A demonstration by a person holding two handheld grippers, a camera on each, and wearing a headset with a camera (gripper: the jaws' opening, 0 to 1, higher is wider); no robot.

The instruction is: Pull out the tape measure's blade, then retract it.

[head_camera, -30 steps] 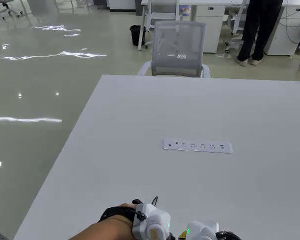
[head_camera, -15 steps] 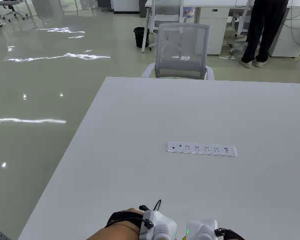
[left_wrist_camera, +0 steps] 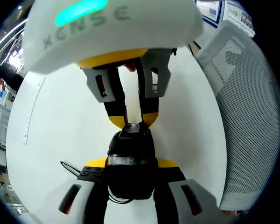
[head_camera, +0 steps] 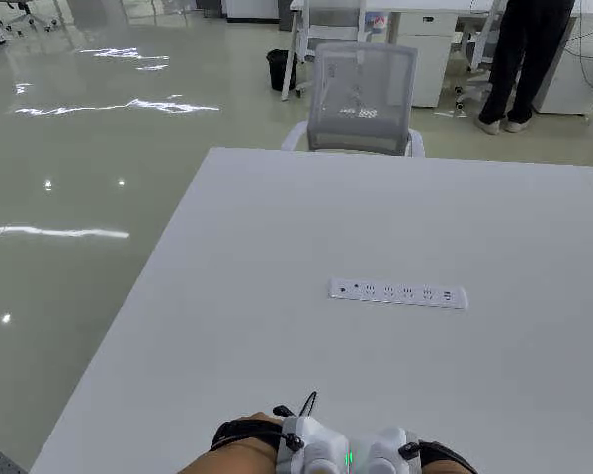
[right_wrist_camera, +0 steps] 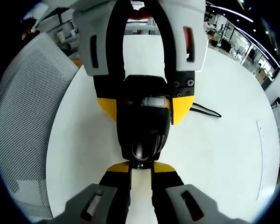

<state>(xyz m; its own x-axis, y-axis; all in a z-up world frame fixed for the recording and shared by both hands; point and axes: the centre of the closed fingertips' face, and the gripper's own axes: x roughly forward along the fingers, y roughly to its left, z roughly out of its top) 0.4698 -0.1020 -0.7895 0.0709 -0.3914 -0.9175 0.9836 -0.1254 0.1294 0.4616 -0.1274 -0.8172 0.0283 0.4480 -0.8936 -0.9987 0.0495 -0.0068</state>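
tape measure [left_wrist_camera: 130, 184] between left gripper [left_wrist_camera: 131, 163] jaws

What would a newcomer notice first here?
The black tape measure stands out, clamped in the left gripper over the near side of the white table. The right gripper pinches its front end. Farther off, a white power strip lies mid-table.

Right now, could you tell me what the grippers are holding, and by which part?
The left gripper clamps the tape measure by its case sides; the right gripper pinches its front end, apparently the blade tip.
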